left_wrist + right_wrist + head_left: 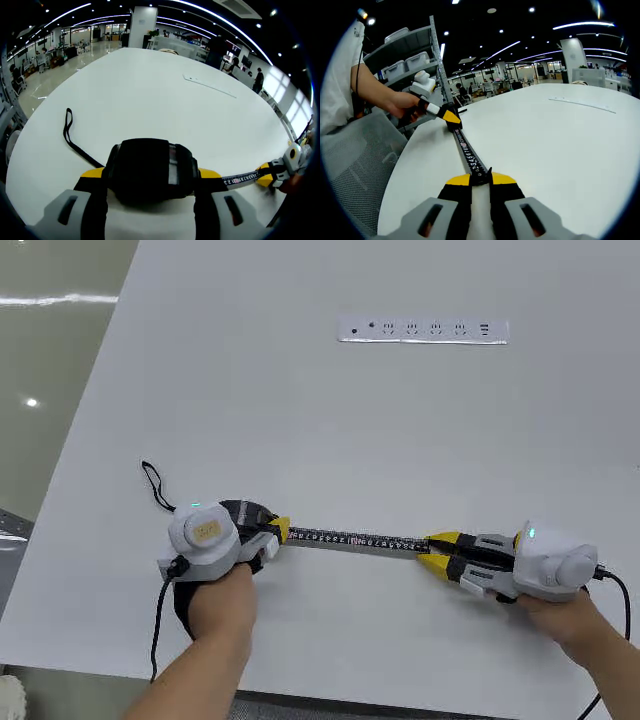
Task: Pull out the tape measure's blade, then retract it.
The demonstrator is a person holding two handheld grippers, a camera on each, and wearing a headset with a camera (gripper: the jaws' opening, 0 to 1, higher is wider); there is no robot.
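1. A wide white table (330,410) is seen from above, with a person holding a two-jaw gripper in each hand near its front edge
2. The left gripper (150,175) has its yellow-tipped jaws clamped on the two sides of the tape measure (245,513), a rounded black case at the left of the scene
3. Whether the case touches the table top or sits just above it cannot be told
4. The blade (350,539) is drawn out of the case and runs in a straight line to the right, low over the table, with its printed numbers facing up
5. The right gripper (437,549) has its jaws pressed together on the far end of the blade, well apart from the case
6. A thin black strap (154,486) trails from the case and lies looped on the table beyond the left gripper
7. A flat white power strip (423,330) lies on the far part of the table, well apart from both grippers
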